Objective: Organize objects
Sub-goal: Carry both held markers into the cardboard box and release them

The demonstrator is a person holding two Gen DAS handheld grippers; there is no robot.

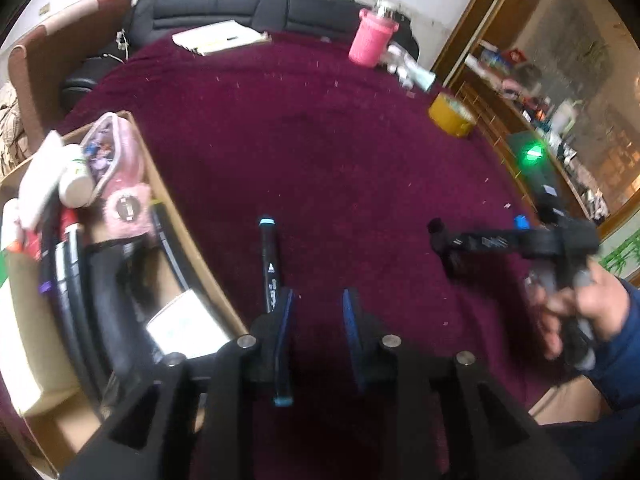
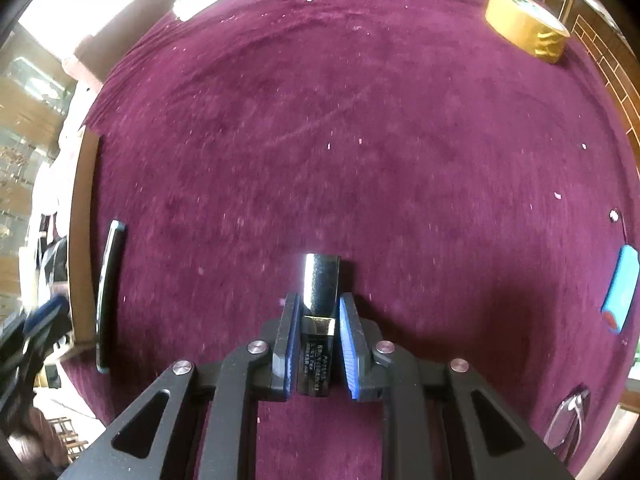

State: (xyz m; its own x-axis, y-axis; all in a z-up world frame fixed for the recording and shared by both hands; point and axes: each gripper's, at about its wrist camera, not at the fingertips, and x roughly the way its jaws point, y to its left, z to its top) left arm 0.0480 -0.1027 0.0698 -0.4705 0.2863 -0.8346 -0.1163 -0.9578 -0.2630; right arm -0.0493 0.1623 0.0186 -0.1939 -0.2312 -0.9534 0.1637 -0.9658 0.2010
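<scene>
In the right wrist view my right gripper (image 2: pixel 318 312) is shut on a black and gold lipstick tube (image 2: pixel 320 280), whose shiny end sticks out past the fingertips above the maroon cloth. The left wrist view shows that gripper (image 1: pixel 440 240) blurred at the right, held by a hand in a blue sleeve. My left gripper (image 1: pixel 318 312) stands open with only cloth between its pads. A black marker with light blue ends (image 1: pixel 269 264) lies on the cloth along the outer side of its left finger, next to the cardboard box (image 1: pixel 188 236). The marker (image 2: pixel 109 292) also shows at the left of the right wrist view.
The box holds a pink pouch (image 1: pixel 120 176), a white bottle (image 1: pixel 76 184) and other items. A yellow tape roll (image 2: pixel 528 28), a pink cup (image 1: pixel 370 38) and a notepad (image 1: pixel 220 36) sit at the far side. A blue object (image 2: pixel 620 292) and a metal clipper (image 2: pixel 568 420) lie at the right.
</scene>
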